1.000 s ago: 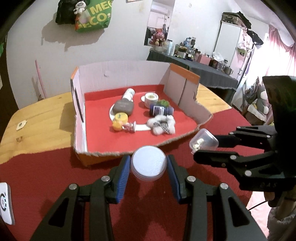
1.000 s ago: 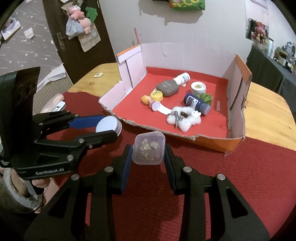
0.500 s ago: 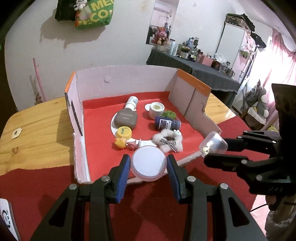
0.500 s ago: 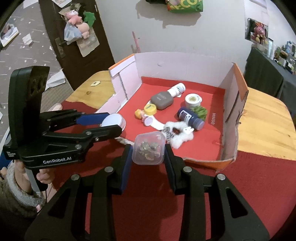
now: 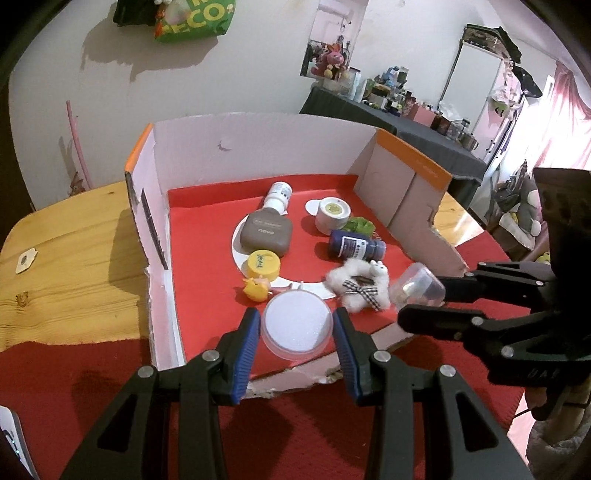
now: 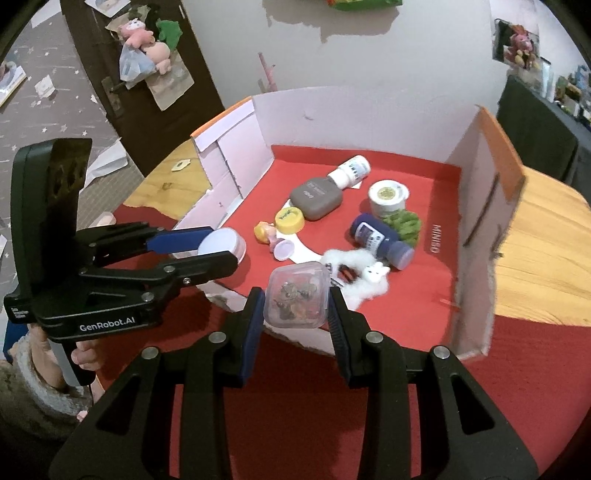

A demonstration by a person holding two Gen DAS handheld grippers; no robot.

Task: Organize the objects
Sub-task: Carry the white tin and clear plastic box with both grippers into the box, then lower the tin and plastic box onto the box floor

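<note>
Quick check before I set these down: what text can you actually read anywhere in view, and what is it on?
"GenRobot.AI": on the left gripper's body.
"MINISO": on the box's red liner.
"ECO": cut-off letters on the green bag on the wall.
Brown case: a short embossed word, not surely readable.
Dark blue bottle, white bottle, yellow cap: print too small or blurred.

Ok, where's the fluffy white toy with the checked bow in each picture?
Left wrist view: the fluffy white toy lies on the box's red floor, right of centre, just beyond the round white container.
Right wrist view: the toy lies right of the clear square container.
Shared landmark: the dark blue bottle just beyond it.
</note>
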